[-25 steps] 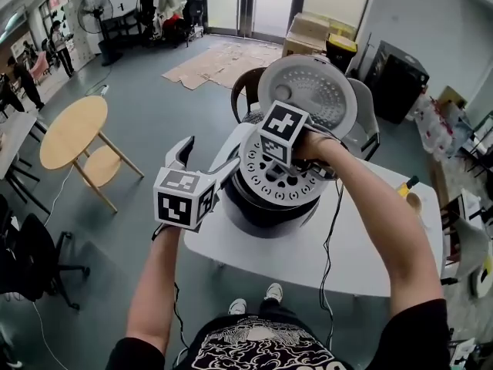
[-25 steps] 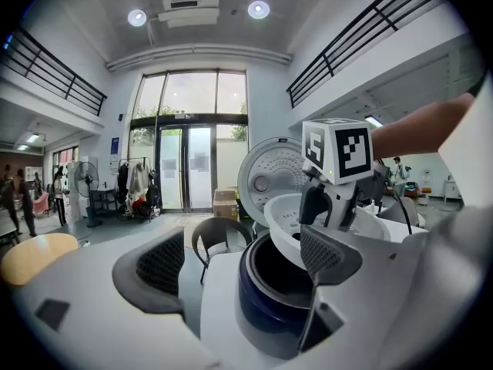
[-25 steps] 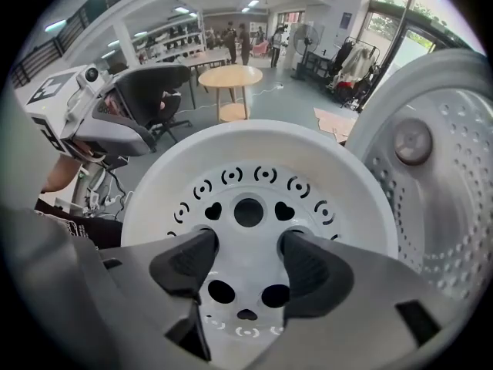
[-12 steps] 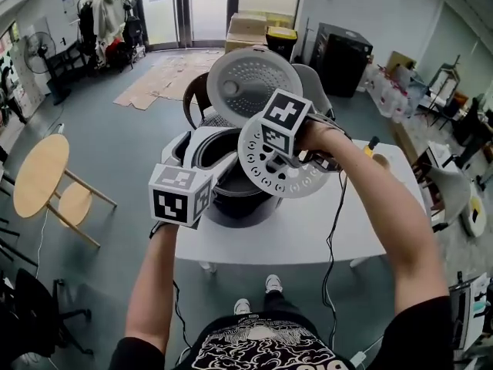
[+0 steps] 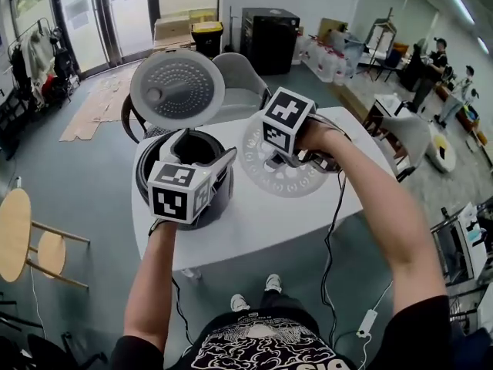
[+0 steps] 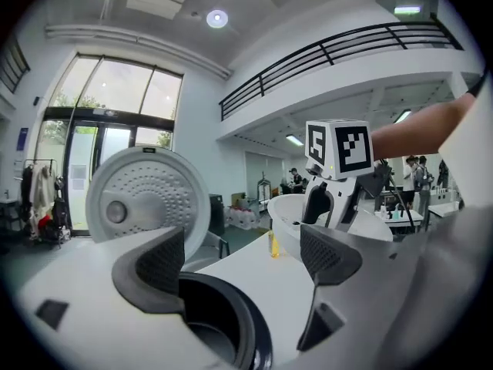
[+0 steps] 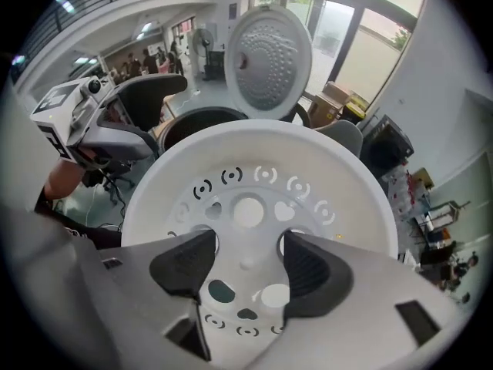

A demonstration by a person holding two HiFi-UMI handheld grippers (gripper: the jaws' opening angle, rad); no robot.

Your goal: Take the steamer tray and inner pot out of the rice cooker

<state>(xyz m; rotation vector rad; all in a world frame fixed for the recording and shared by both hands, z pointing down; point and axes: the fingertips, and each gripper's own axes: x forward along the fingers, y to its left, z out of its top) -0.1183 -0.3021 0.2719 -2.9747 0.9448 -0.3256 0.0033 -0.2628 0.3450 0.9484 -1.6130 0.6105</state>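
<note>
The white perforated steamer tray (image 5: 291, 179) hangs in the air over the table, to the right of the rice cooker (image 5: 146, 164). My right gripper (image 5: 271, 163) is shut on it; in the right gripper view its pads clamp the tray's (image 7: 254, 168) middle. The cooker's lid (image 5: 176, 87) stands up open, and the dark inner pot (image 5: 192, 146) sits inside. My left gripper (image 5: 204, 151) is open over the cooker's near rim, holding nothing. Between its jaws the left gripper (image 6: 243, 257) view shows the pot's rim (image 6: 231, 322), the lid (image 6: 146, 199) and the tray (image 6: 289, 218) beyond.
The cooker stands on a white table (image 5: 254, 226). A grey chair (image 5: 240, 79) sits behind it, with a black cabinet (image 5: 269, 41) and cardboard boxes (image 5: 177, 25) further back. A small round wooden table (image 5: 14, 233) is at the left. Cables hang below my right arm.
My right gripper has lifted the steamer tray off the cooker and carried it right, over the table. The left gripper has come in over the cooker's rim. The inner pot now shows.
</note>
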